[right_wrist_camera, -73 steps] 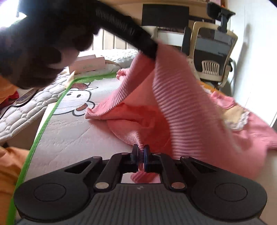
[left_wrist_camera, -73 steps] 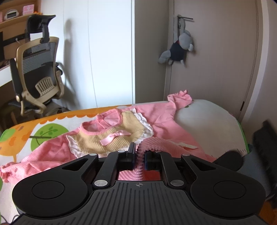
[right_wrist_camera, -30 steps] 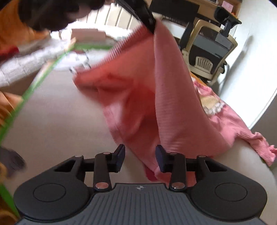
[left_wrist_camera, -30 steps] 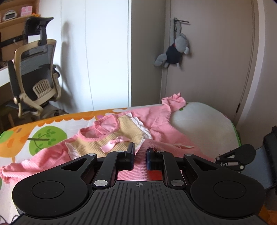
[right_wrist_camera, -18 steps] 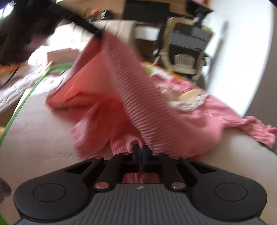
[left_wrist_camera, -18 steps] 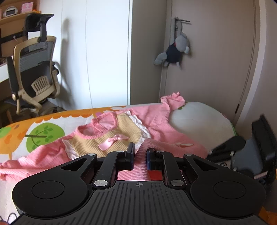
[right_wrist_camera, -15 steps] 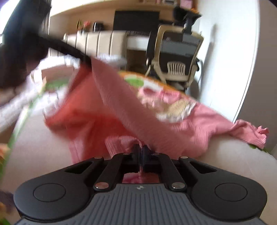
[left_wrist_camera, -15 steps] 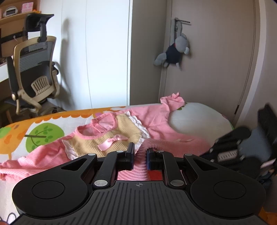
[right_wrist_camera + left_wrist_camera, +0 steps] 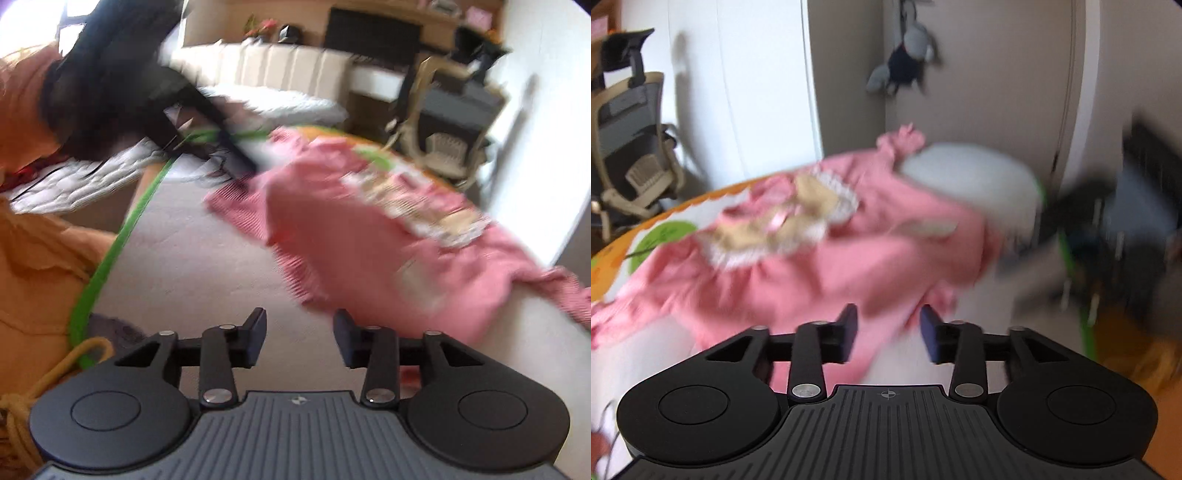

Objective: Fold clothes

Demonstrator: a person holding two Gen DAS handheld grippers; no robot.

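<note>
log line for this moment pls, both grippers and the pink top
left gripper: open | right gripper: open | pink ribbed knit top: lying loose on pale quilted mat, in neither gripper | frames motion-blurred

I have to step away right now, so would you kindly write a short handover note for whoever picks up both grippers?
Left gripper: open, holding nothing; pink fabric lies between its fingers, ungripped.
Right gripper: open, holding nothing, short of the garment's edge.
The pink garment lies on the bed, bottom part apparently folded up over the body; the frames are blurred. The beige bib front faces up and both sleeves lie spread out.
Done: seemingly the first fold.
Left: fold the sleeves in, then finish and tidy.
</note>
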